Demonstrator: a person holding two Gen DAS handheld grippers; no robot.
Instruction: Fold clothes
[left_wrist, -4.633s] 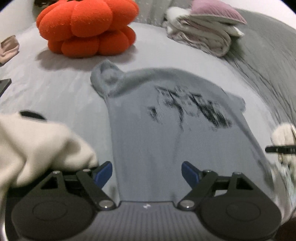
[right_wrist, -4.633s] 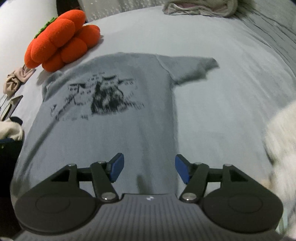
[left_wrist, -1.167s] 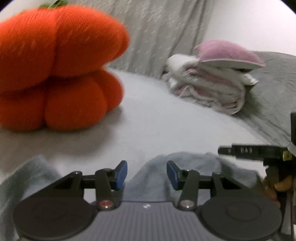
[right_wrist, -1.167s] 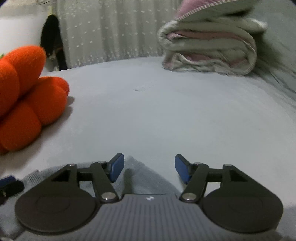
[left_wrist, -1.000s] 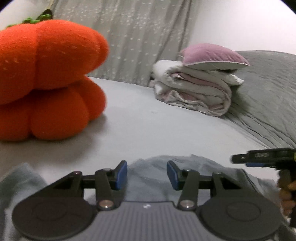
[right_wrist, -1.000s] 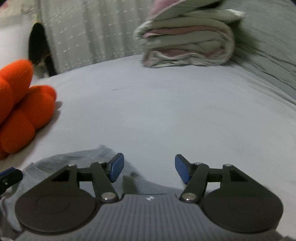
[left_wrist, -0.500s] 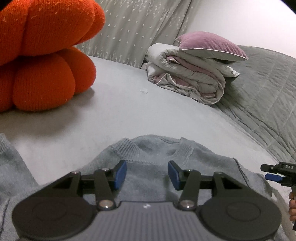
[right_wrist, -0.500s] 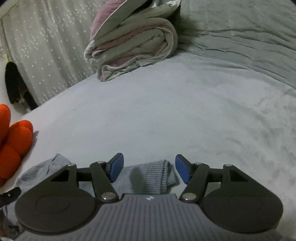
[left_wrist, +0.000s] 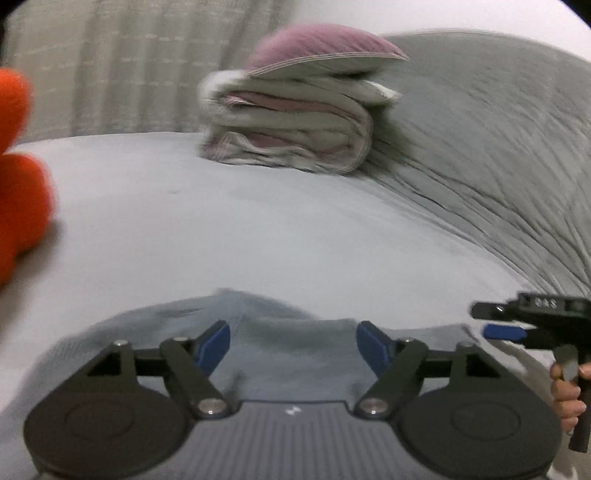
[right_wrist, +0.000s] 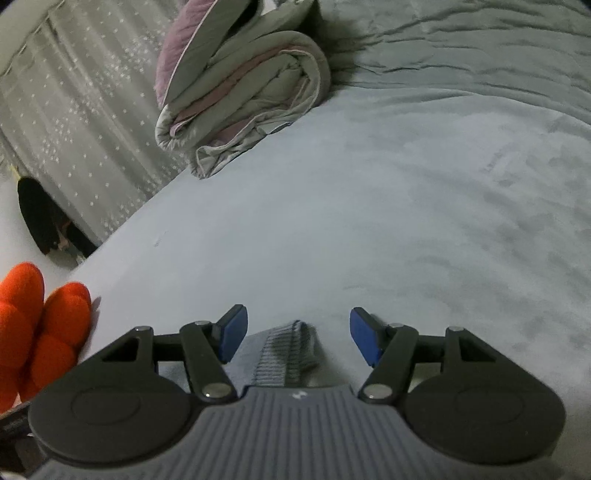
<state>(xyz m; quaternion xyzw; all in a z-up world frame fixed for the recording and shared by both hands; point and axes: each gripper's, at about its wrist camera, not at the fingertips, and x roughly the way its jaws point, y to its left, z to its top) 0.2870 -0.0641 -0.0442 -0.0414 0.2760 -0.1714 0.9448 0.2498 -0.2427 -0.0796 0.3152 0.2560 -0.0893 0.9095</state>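
Note:
A grey knitted sweater (left_wrist: 295, 343) lies flat on the pale bed sheet (left_wrist: 258, 229), its top edge just under my left gripper (left_wrist: 293, 345). The left jaws are opening, and the blue pads stand wide apart above the cloth without pressing it. At the right edge of that view a hand holds my right gripper (left_wrist: 506, 330) side-on. In the right wrist view, my right gripper (right_wrist: 297, 338) hangs open over a ribbed sleeve cuff (right_wrist: 286, 354) of the sweater, which lies between the fingers untouched.
A folded duvet with a pink pillow on top (left_wrist: 295, 122) sits at the far end of the bed (right_wrist: 236, 85). An orange pumpkin cushion (left_wrist: 18, 177) is at the left (right_wrist: 40, 328). A rumpled grey blanket (left_wrist: 498, 166) covers the right side. Dotted curtains hang behind.
My left gripper has slid right along the sweater's top edge and its jaws have widened. My right gripper has rolled and moved out to the sleeve cuff, staying open.

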